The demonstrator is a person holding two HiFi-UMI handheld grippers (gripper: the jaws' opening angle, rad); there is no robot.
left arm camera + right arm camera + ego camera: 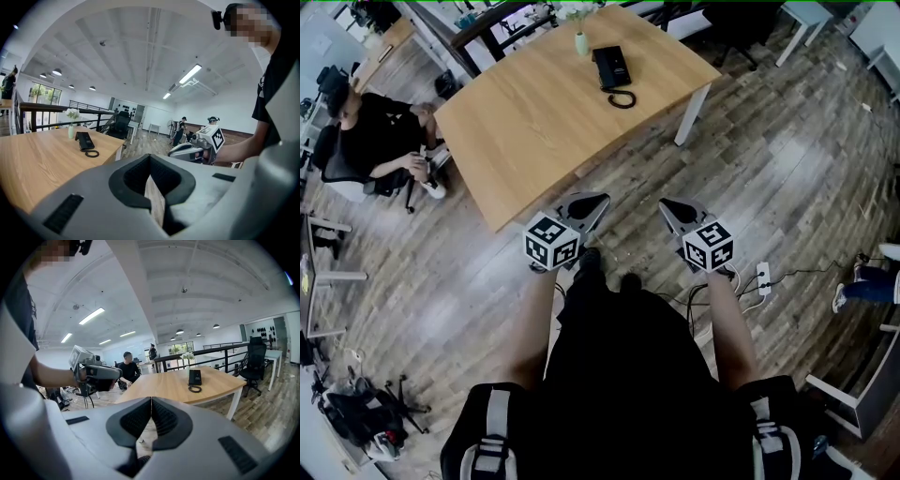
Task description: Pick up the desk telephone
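Observation:
A black desk telephone (611, 66) lies near the far edge of a big wooden table (544, 122), its coiled cord (621, 97) looped on the near side. The telephone (84, 140) shows far off in the left gripper view, and the telephone (194, 377) likewise in the right gripper view. My left gripper (598, 201) and right gripper (666, 205) hover over the floor, short of the table's near corner. Both are shut with nothing between the jaws. The left gripper (150, 161) and the right gripper (151, 401) show their jaw tips pressed together.
A small vase with white flowers (580, 39) stands beside the telephone. A person in black (380, 141) sits on a chair left of the table. A power strip with cables (761, 278) lies on the wooden floor at the right. White table legs (692, 114) stand under the table's right side.

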